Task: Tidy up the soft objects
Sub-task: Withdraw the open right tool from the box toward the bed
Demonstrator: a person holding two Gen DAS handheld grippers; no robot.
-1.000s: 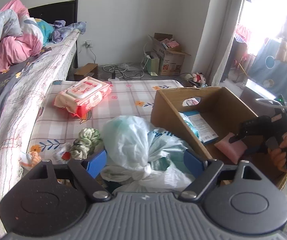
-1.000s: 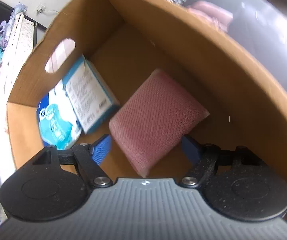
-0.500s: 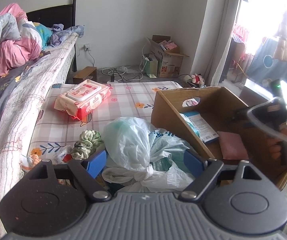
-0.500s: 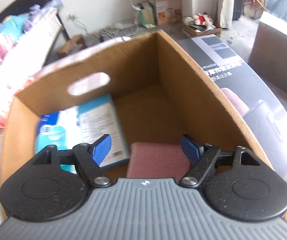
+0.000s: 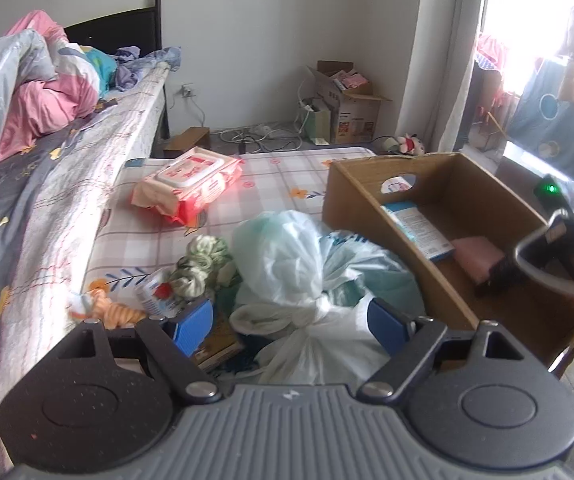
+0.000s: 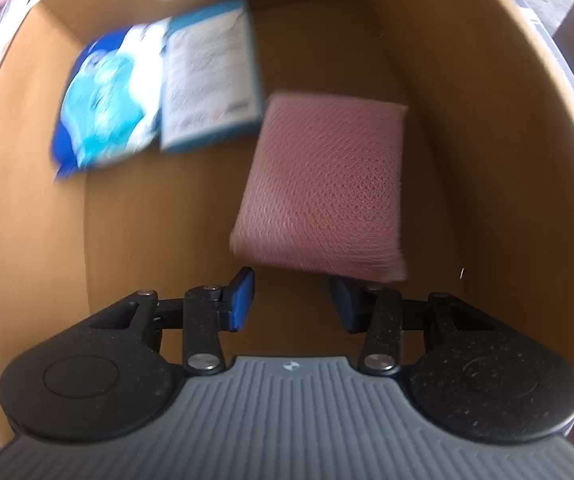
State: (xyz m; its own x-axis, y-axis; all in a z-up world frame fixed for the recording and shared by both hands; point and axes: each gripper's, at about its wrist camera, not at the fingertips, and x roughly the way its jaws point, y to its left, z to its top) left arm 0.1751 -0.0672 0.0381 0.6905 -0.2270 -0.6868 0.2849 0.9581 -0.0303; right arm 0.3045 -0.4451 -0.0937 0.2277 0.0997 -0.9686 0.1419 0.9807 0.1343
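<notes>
Your left gripper (image 5: 289,316) holds its fingers wide, angled down. Your right gripper (image 6: 291,300) points steeply down, fingers just narrowing, nothing between them.

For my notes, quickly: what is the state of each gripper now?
Left gripper: open around the plastic bag, not pressing it.
Right gripper: jaws just closing, empty; pink sponge lies beyond.

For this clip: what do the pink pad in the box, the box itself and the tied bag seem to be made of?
Pink pad: looks like a sponge in netted mesh, matte; a woven diamond texture shows. Box: plain brown cardboard, matte, with a cut handle hole. Tied bag: thin translucent plastic film, slightly glossy, crinkled and knotted. The sponge core is a guess.
</notes>
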